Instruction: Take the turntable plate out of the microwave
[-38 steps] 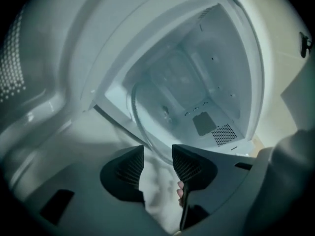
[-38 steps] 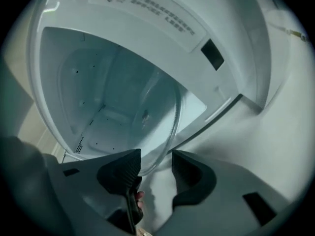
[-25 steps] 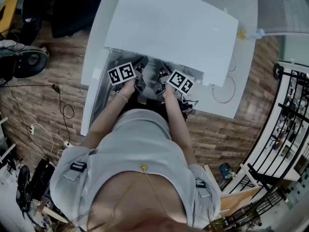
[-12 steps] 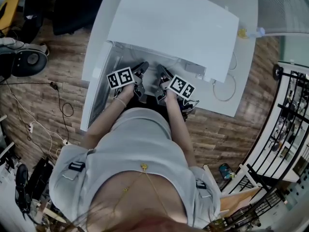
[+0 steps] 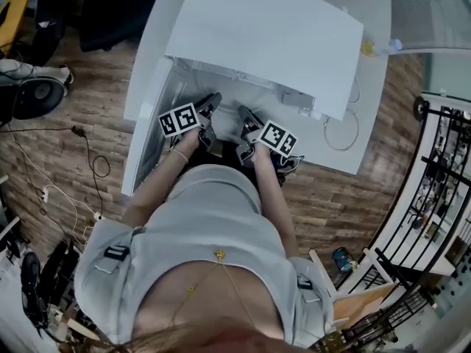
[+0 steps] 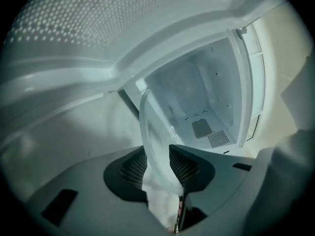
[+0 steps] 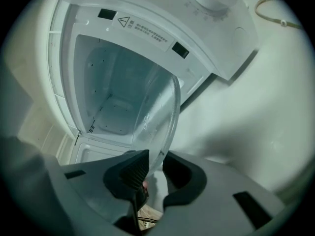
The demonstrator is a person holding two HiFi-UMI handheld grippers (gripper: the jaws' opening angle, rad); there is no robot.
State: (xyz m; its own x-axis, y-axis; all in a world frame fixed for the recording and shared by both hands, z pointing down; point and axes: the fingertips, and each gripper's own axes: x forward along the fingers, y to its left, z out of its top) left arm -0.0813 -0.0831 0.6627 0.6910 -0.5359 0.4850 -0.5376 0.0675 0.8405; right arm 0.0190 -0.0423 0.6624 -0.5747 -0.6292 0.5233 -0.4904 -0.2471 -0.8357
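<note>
The clear glass turntable plate (image 6: 155,127) stands on edge between both grippers, outside the mouth of the white microwave (image 5: 257,35). In the left gripper view my left gripper (image 6: 158,154) has its ribbed pads on either side of the plate's rim, and its jaws are opening slightly. In the right gripper view my right gripper (image 7: 156,161) holds the opposite rim of the plate (image 7: 160,112), and its jaws are closing. The microwave cavity (image 7: 113,92) behind the plate is empty. In the head view the two grippers (image 5: 210,112) (image 5: 246,120) sit side by side before the opening, and the glass hardly shows there.
The microwave door (image 5: 143,138) hangs open at the left. The microwave stands on a white table (image 5: 368,87) with a white cord (image 5: 342,134) at its right. Cables (image 5: 88,168) lie on the wooden floor at the left; a black metal rack (image 5: 441,182) stands at the right.
Both grippers have drawn back from the microwave opening toward the person, with the plate still between them.
</note>
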